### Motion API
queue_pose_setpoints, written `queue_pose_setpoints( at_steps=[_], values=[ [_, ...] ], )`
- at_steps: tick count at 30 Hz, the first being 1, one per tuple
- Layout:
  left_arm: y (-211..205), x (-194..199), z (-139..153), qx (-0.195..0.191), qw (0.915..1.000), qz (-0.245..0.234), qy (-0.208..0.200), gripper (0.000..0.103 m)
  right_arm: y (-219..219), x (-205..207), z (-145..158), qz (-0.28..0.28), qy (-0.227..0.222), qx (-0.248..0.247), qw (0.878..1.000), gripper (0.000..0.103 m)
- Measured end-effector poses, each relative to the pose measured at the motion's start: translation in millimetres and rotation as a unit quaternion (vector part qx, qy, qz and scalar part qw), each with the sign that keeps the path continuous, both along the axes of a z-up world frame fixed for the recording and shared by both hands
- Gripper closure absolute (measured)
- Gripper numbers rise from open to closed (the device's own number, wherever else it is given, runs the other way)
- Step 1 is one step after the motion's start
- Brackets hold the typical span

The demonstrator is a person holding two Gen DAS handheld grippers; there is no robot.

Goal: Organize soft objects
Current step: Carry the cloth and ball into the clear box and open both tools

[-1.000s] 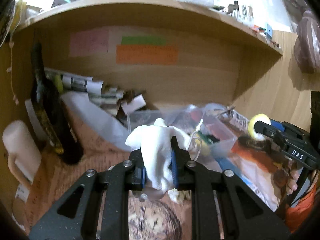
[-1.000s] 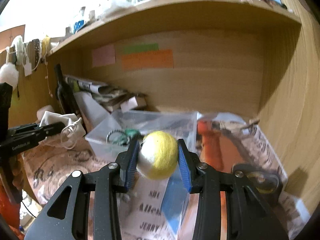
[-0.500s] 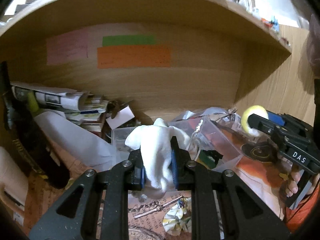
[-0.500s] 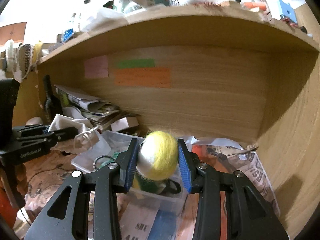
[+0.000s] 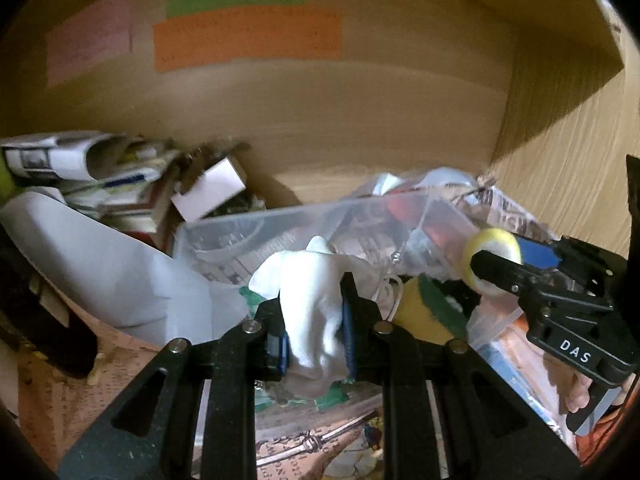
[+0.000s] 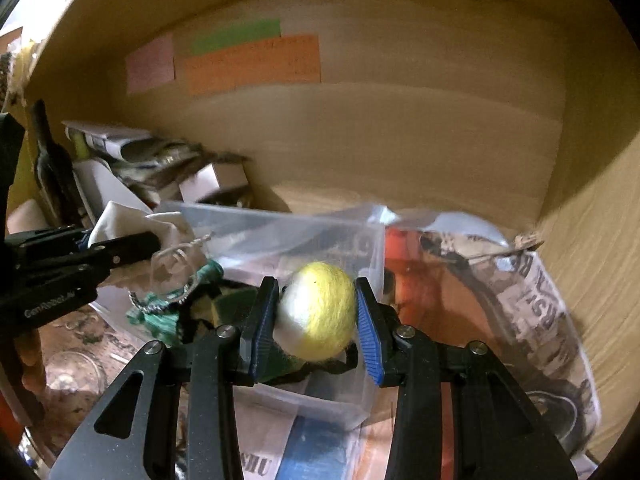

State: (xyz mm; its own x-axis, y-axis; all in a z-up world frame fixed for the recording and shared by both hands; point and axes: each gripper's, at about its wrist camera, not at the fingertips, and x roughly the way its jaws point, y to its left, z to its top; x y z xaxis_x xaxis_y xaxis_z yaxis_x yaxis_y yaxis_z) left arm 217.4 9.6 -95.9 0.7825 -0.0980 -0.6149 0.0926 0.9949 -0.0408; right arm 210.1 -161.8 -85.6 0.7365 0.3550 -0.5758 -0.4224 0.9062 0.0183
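Note:
My left gripper (image 5: 314, 322) is shut on a white cloth (image 5: 310, 304) and holds it over the near left edge of a clear plastic bin (image 5: 280, 220). My right gripper (image 6: 316, 312) is shut on a yellow and white felt ball (image 6: 320, 310), held over the same bin (image 6: 280, 236). A yellow and green sponge (image 5: 426, 312) and a green item lie inside the bin. The right gripper with the ball (image 5: 492, 260) shows at the right of the left wrist view. The left gripper with the cloth (image 6: 120, 224) shows at the left of the right wrist view.
The bin stands in a wooden shelf alcove with coloured paper notes (image 5: 248, 36) on the back wall. Stacked papers and a small box (image 5: 208, 192) lie at the back left. A dark bottle (image 6: 52, 168) stands at the left. Newspaper (image 6: 536, 300) covers the shelf floor at the right.
Both grippers have moved forward and down, deeper into the alcove, and now hover over the clear bin. Each keeps hold of its object.

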Motion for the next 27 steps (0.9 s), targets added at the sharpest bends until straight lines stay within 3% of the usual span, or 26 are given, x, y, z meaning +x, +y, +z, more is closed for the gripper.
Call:
queue_pose_setpoints(
  at_steps=[7, 9, 12, 14, 18, 23, 27],
  values=[
    [-6.8, 7.3, -14.8, 0.017, 0.9996, -0.003, 0.02, 0.078, 5.1, 6.4, -10.7, 0.004, 0.015, -0.018, 1.0, 0.068],
    [-7.4, 5.3, -13.6, 0.02, 0.9996, -0.004, 0.018, 0.062, 6.3, 4.3, -9.9, 0.003, 0.01, -0.025, 1.0, 0.068],
    [-9.2, 0.5, -10.3, 0.028, 0.9996, -0.001, 0.007, 0.047, 9.4, 4.4, -9.4, 0.006, 0.009, -0.029, 1.0, 0.066],
    [-9.7, -5.3, -7.2, 0.032, 0.9995, -0.003, 0.002, 0.044, 9.6, 3.2, -8.2, 0.005, 0.006, -0.03, 1.0, 0.057],
    [-7.9, -16.6, 1.3, 0.024, 0.9997, -0.002, -0.005, 0.037, 9.3, -5.5, 2.3, 0.007, -0.009, -0.023, 1.0, 0.05],
    [-7.3, -39.9, 19.7, 0.027, 0.9989, 0.004, -0.038, 0.023, 8.7, -26.0, 22.4, 0.009, -0.045, -0.01, 0.999, 0.028],
    [-3.8, -62.0, 35.3, 0.021, 0.9977, 0.006, -0.065, 0.009, 8.6, -45.4, 38.6, 0.022, -0.063, 0.005, 0.998, 0.023]
  ],
)
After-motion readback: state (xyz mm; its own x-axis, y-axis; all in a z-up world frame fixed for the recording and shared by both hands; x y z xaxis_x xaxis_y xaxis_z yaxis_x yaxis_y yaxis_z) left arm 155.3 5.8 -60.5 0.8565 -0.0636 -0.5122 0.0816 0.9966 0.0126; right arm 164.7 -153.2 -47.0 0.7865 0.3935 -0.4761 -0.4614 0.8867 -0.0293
